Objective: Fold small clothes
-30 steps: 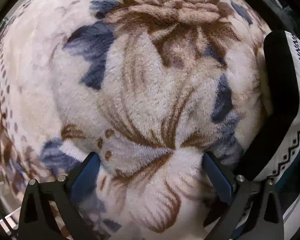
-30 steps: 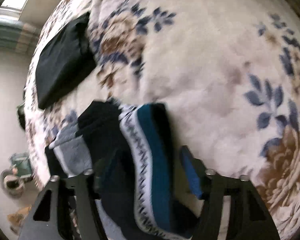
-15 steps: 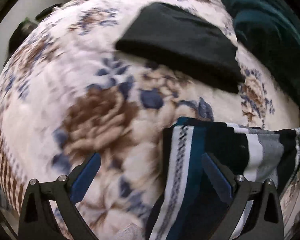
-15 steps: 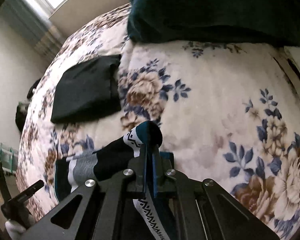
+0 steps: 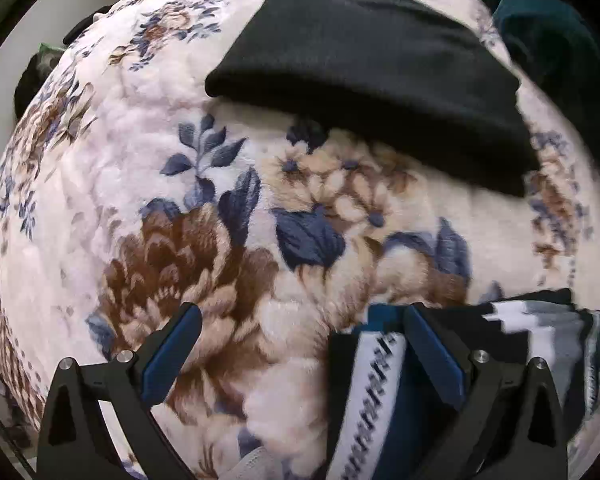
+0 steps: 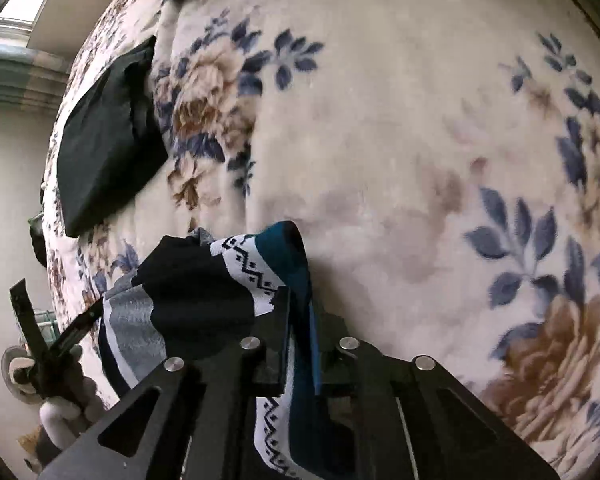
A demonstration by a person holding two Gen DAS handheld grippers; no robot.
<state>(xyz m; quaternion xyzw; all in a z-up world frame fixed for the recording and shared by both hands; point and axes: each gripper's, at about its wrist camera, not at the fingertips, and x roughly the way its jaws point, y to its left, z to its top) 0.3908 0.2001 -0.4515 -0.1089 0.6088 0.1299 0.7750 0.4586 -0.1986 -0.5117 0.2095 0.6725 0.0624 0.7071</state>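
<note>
A patterned sock [image 6: 204,292] with teal, white, black and grey bands lies bunched on a floral fleece blanket [image 6: 400,128]. My right gripper [image 6: 300,312] points steeply down. Its jaws stand narrow and are opening, with the sock's teal cuff still pinched between the pads and arching up ahead of them. In the left wrist view the same sock [image 5: 540,332] sits at the lower right. My left gripper [image 5: 302,320] is wide open above the blanket [image 5: 100,152]. The sock's white patterned band lies against the inside of its right finger, not pressed.
A folded black garment [image 5: 372,68] lies on the blanket beyond the sock, and shows again as the black garment [image 6: 104,144] at the left. A dark teal cloth [image 5: 556,36] is heaped at the far right. A gloved hand [image 6: 56,416] is at the blanket's left edge.
My left gripper rose off the blanket and swung over, bringing the black garment and the sock into view. My right gripper shut on the sock's cuff, then the jaws eased apart slightly.
</note>
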